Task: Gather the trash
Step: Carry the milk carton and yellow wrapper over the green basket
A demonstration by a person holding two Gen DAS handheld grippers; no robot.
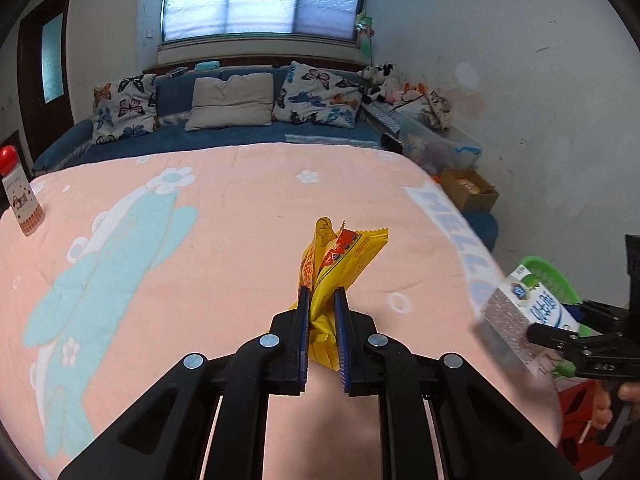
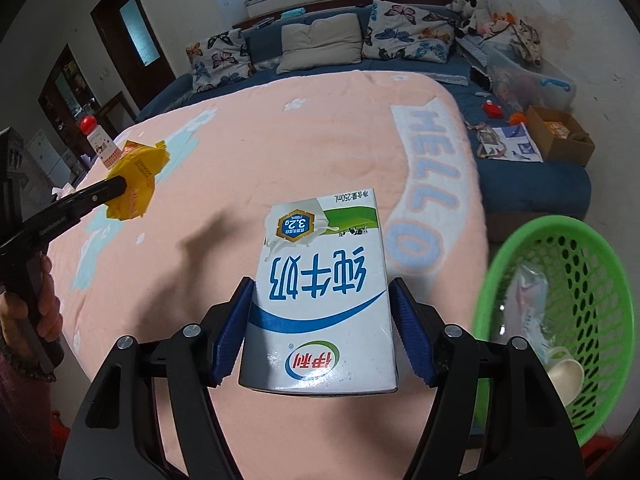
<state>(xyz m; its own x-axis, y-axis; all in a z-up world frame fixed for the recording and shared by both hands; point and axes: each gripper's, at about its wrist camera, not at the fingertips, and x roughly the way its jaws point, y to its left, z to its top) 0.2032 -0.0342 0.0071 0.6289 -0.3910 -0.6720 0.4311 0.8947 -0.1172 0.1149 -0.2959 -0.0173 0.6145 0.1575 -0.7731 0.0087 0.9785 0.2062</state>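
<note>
My right gripper [image 2: 322,332] clamped on carton [image 2: 320,292]; left gripper [image 1: 322,336] clamped on wrapper [image 1: 336,264]. Advise: centre carton over basket [image 2: 516,248] rim before release; wrapper second.

— What are the grippers looking like?
— Left gripper [image 1: 322,300] and right gripper [image 2: 322,300] are both showing black plastic arms, blue ribbed pads [image 2: 234,328] and silver screws [image 1: 269,341].
— And the person?
— A bare-skinned hand [image 2: 44,304] is showing, with a dark reddish sleeve [image 2: 16,392].
</note>
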